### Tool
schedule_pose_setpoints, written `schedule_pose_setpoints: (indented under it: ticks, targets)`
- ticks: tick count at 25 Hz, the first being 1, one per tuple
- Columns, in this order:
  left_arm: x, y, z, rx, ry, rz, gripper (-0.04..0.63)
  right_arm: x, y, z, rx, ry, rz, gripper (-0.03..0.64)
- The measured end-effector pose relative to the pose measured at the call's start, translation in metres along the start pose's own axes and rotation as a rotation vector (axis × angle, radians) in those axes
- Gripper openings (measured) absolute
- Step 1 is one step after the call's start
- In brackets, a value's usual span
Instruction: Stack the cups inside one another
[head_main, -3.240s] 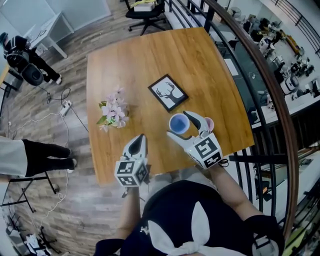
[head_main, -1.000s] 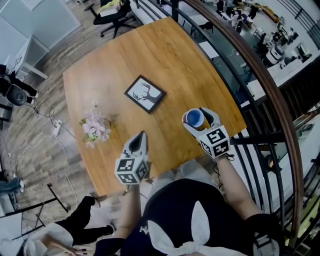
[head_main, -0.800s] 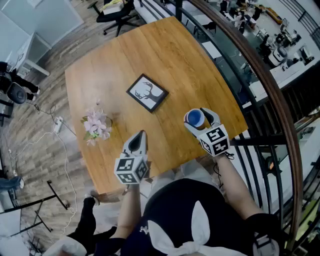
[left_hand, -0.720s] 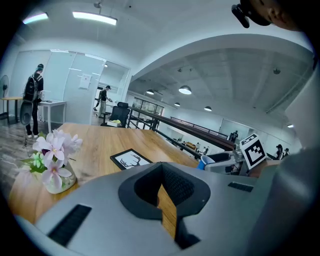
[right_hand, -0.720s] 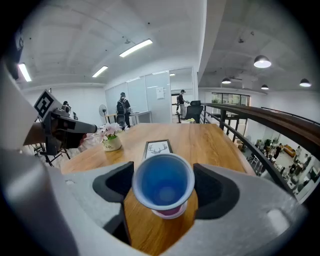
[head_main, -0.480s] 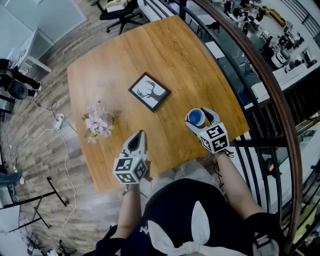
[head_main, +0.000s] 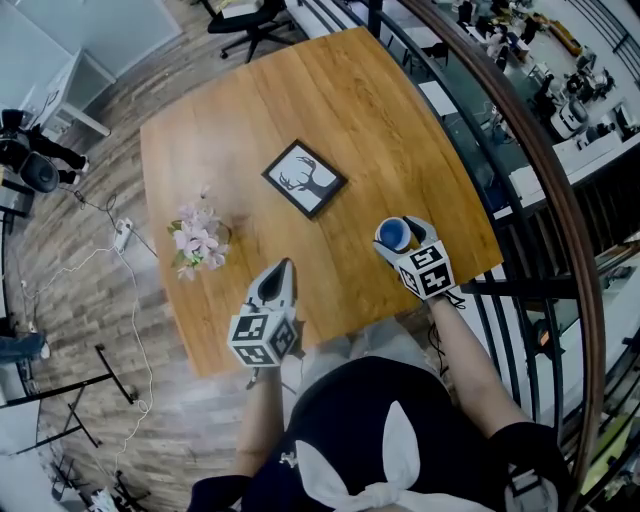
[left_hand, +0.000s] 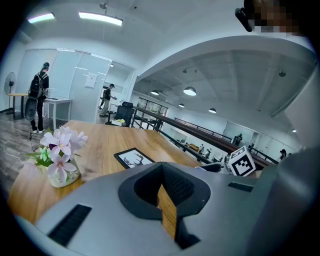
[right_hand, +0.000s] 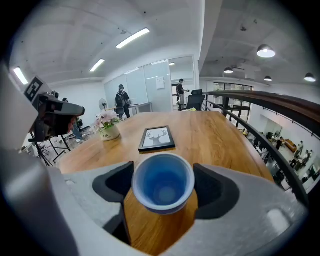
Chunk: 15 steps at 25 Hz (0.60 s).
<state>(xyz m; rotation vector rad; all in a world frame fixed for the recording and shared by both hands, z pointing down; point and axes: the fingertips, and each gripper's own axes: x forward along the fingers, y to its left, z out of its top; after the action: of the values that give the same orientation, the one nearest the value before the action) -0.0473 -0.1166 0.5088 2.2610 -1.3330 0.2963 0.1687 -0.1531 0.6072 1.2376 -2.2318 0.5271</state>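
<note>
The left hand-held gripper waits closed and empty over the near edge of the bench. The right hand-held gripper has its jaws wide but pressed on the blue cup, which stands upright near the bench's right corner. I see no second cup. I think the cup must stay level and be released only when it is seated. Farther away is the picture frame.

Rectangular wooden table: honey-coloured grain, smooth, satin sheen; blue round plastic cup: smooth, faintly glossy, paler rim; right gripper and left gripper: matt grey plastic shells, black textured pads; black-framed deer picture: matt frame, paper print; curved railing: dark metal bars, polished wooden handrail.
</note>
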Motion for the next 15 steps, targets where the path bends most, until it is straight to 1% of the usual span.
schedule_pose_setpoints:
  ticks: [8, 12, 15]
  targets:
    - [-0.002, -0.002, -0.001, -0.005, -0.004, 0.004, 0.015, 0.009, -0.001, -0.013, 0.001, 0.042, 0.001, 0.367]
    - [-0.003, -0.001, -0.002, -0.005, -0.005, 0.002, 0.015, 0.007, -0.001, -0.010, 0.002, 0.032, -0.010, 0.370]
    - [-0.002, 0.000, -0.001, -0.004, -0.011, -0.002, 0.015, 0.000, 0.000, 0.001, -0.003, 0.006, -0.004, 0.371]
